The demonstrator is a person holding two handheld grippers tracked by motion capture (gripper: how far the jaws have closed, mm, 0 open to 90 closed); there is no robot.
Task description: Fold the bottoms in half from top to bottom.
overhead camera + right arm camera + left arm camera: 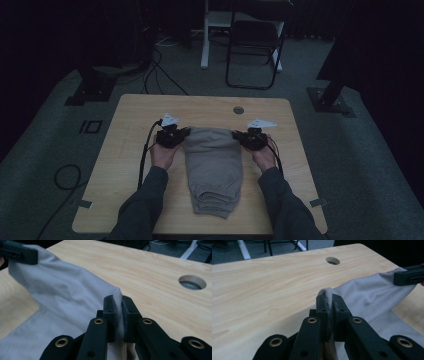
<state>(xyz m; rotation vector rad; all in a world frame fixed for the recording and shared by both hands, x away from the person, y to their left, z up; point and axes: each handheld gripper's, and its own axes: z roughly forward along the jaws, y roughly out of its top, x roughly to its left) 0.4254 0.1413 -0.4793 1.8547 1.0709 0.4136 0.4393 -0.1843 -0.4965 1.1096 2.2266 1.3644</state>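
1. Left hand-held gripper: clamped tight on the far-left corner of the grey garment, a ridge of cloth squeezed between the jaws in the left gripper view. Worth keeping that pinch firm and deep, since a shallow bite on soft knit would likely slip.
2. Grey garment, folded into a long strip down the middle of the surface: far edge at 12 o'clock raised between the two grippers, near end with its rolled layers at 6 o'clock resting close to the front edge. Judged step: lifting the far edge to fold it toward 6 o'clock.
3. Right hand-held gripper: likewise closed on the far-right corner, fabric pressed between its jaws in the right gripper view.
4. Best done with both corners level and the edge between them taut, moving together toward 6 o'clock; uneven height would probably skew the fold.
5. Cable hole at 12 o'clock beyond the cloth: well apart, no snag expected.
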